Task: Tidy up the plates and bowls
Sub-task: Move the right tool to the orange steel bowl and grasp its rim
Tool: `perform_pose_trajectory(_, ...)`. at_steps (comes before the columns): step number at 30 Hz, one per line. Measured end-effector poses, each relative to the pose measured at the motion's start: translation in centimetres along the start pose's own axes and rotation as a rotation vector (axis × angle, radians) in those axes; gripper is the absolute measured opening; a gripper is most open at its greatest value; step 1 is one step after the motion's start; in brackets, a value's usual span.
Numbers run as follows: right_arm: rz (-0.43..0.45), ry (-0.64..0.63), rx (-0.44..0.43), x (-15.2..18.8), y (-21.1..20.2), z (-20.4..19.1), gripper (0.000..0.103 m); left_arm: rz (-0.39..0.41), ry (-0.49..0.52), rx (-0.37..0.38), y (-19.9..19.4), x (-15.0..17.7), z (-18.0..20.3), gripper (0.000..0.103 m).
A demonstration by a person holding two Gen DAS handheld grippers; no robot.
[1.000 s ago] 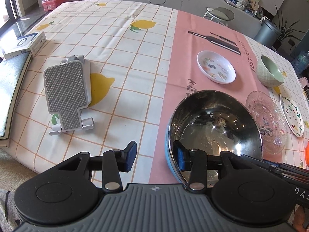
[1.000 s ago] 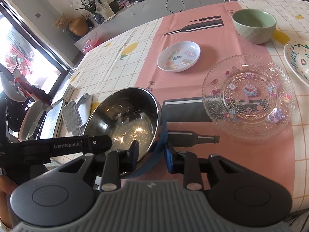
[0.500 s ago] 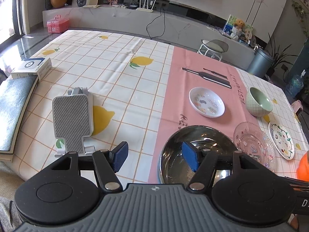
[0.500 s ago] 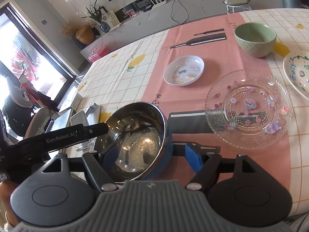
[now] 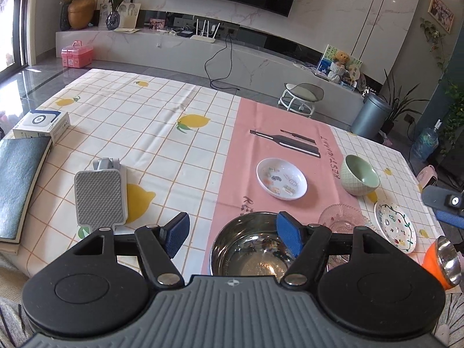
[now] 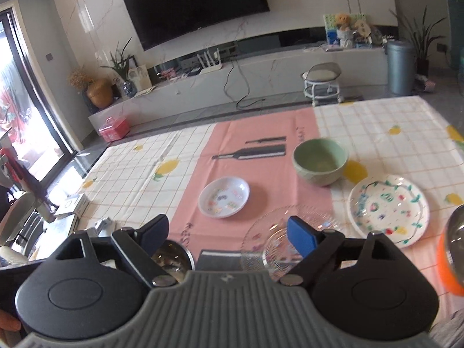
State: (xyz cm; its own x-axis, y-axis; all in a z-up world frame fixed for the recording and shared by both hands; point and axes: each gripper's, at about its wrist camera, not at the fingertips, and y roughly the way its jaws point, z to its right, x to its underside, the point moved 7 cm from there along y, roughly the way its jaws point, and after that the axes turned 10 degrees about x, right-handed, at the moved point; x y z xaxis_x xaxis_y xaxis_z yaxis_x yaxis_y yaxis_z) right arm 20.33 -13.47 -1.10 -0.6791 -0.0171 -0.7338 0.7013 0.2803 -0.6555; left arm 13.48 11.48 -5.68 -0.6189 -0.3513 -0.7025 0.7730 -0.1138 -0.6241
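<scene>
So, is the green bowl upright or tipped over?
Upright. The green bowl stands on its base on the tablecloth, its opening faces up, and the inside looks empty.

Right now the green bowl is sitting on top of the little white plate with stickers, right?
No. In the right wrist view the green bowl stands on the tablecloth beside the little white plate with stickers, apart from it, not on top.

- Steel bowl (image 5: 249,249) sits on the table (image 5: 162,133), nearest the camera.
- Saucer (image 5: 281,178) lies behind it.
- Glass plate (image 6: 278,237) lies right of the steel bowl.
- Ceramic bowl (image 6: 320,161) stands behind the glass plate.
- Painted plate (image 6: 388,210) lies rightmost.
</scene>
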Motion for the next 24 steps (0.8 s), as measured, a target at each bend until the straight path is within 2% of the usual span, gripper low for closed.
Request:
perform_pose_trajectory(3, 0.058, 0.048, 0.063, -1.2, -1.8, 3.0, 0.09, 0.005, 0.01, -0.001, -0.4, -0.5, 0.9, 0.081)
perform_pose_trajectory(8, 0.083, 0.07, 0.131, -1.3, -3.5, 7.2, 0.09, -0.005, 0.015, 0.029, -0.6, -1.0, 3.2, 0.081)
perform_pose_trajectory(14, 0.131, 0.115, 0.225, -1.6, -4.7, 11.6, 0.091, -0.006, 0.097, 0.054, -0.8, -1.5, 7.1, 0.081)
perform_pose_trajectory(20, 0.128, 0.198, 0.333, -1.0, -4.6, 16.6, 0.091, 0.002, 0.179, 0.125, -0.3, -2.2, 11.6, 0.083)
perform_pose_trajectory(24, 0.11, 0.288, 0.342, -0.2, -4.3, 19.5, 0.091, -0.033, 0.229, 0.154, 0.6, -2.2, 14.5, 0.084)
